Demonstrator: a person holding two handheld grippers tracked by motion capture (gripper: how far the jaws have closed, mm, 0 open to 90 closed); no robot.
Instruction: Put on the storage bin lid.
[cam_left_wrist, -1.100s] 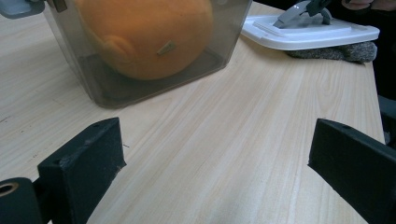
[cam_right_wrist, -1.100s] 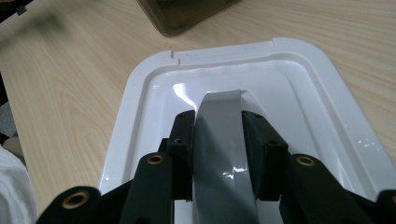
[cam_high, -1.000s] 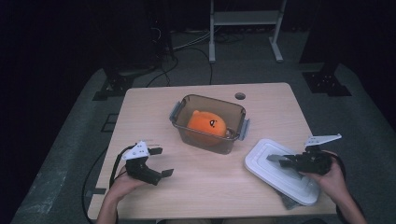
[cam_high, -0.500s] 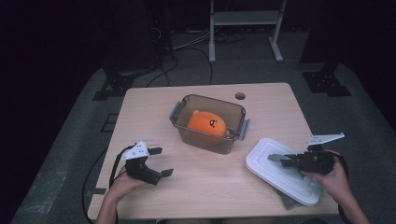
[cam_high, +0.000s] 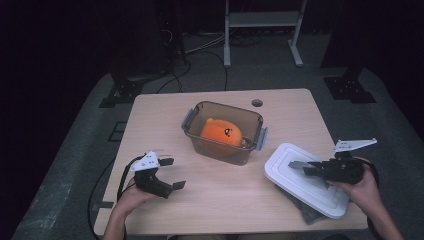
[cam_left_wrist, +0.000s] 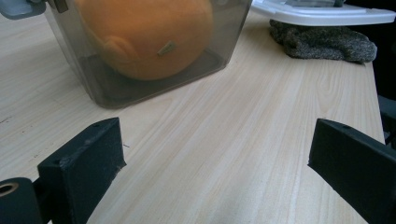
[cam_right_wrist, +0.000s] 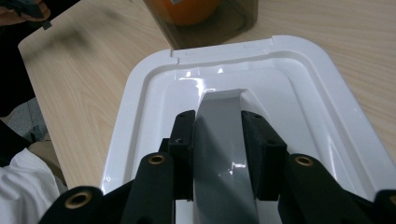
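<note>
The right gripper (cam_right_wrist: 217, 140) has its black fingers (cam_right_wrist: 182, 135) clamped on the smooth grey handle strip (cam_right_wrist: 223, 140) of the glossy white rectangular plastic lid (cam_high: 305, 177), which lies at the right of the pale wood-grain surface (cam_high: 165, 130), partly over a coarse dark grey knitted cloth (cam_left_wrist: 322, 39); the left gripper (cam_high: 167, 173) hovers with fingers spread wide, holding nothing; the smoky translucent plastic box (cam_high: 223, 131) containing a soft orange plush toy (cam_high: 221, 133) stands mid-surface; nothing has visibly shifted since half a second ago.
</note>
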